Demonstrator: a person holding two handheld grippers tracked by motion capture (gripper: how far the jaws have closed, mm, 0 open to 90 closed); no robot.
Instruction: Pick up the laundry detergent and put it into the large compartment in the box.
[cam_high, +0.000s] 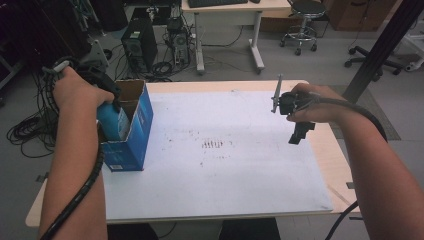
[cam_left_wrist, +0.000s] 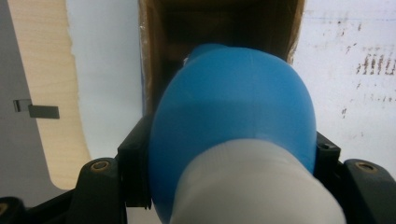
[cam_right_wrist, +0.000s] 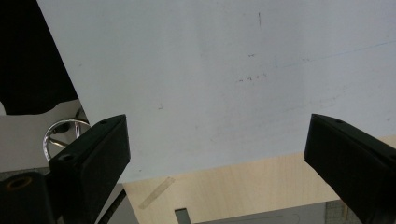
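Note:
A blue cardboard box stands open-topped at the table's left edge. My left gripper is at the box's mouth, shut on a rounded blue object with a white end. In the left gripper view this blue object sits between the two jaws of the left gripper, its far tip inside the brown interior of the box. My right gripper hangs over the table's right side, open. In the right gripper view nothing lies between the jaws of the right gripper, which look down on the white sheet.
A white sheet with dark smudges at its middle covers most of the wooden table. On the floor beyond are a computer tower, cables, a desk and a stool. A black post leans at the right.

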